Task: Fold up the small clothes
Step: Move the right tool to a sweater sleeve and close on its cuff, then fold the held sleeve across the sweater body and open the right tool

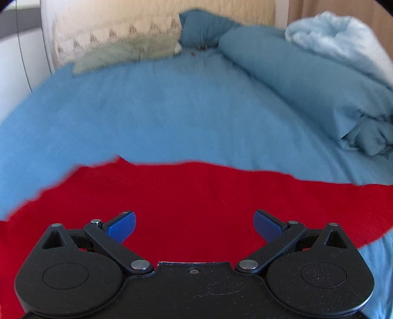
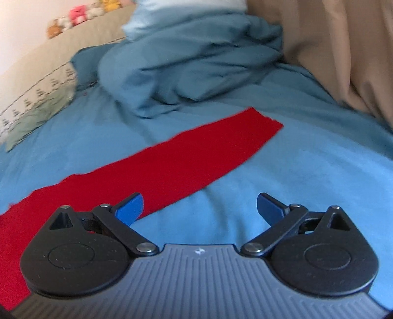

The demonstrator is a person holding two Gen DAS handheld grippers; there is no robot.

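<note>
Red garment (image 1: 196, 196) is lying soft and limp on bedsheet (image 1: 147, 110); both left gripper (image 1: 194, 227) and right gripper (image 2: 199, 208) are hovering apart, empty; an edge looks best for gripping.

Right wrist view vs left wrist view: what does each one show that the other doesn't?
Right wrist only: the red garment's far end, a row of plush toys, a beige curtain, and the open right tongs over bare sheet. Left wrist only: a pale blue fluffy blanket, and the open left tongs over red cloth. Both: blue bedsheet, bunched teal duvet, patterned pillow.
</note>
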